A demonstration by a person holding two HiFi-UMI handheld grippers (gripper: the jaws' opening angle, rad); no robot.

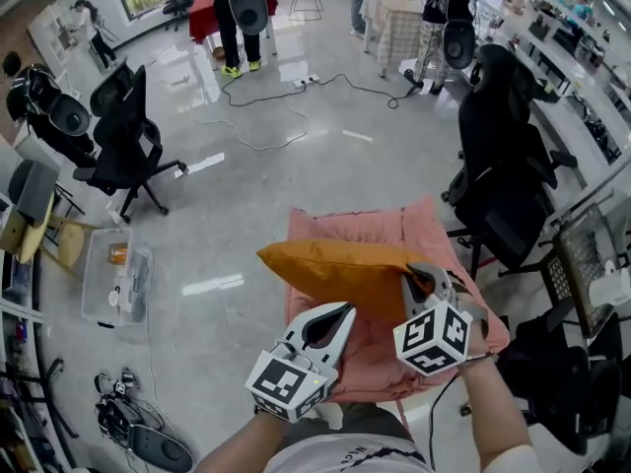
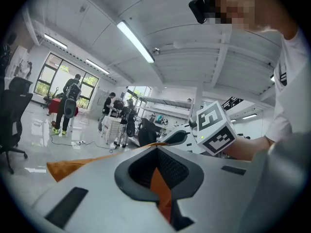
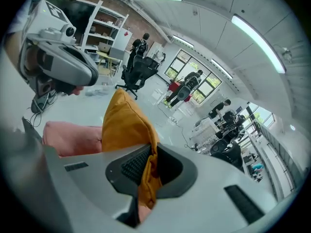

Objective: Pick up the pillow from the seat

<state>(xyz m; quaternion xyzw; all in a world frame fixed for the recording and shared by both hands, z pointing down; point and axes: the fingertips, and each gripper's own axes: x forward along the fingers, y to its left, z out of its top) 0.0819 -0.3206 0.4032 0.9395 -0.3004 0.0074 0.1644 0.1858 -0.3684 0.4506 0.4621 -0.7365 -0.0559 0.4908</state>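
Pillow (image 1: 335,264) pinched by left hand-held gripper (image 1: 345,311), right hand-held gripper (image 1: 414,278).

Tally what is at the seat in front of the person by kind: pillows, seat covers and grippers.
orange pillow: 1
pink seat cover: 1
grippers: 2, the left gripper and the right gripper, each shut on the pillow's near edge
Total: 4
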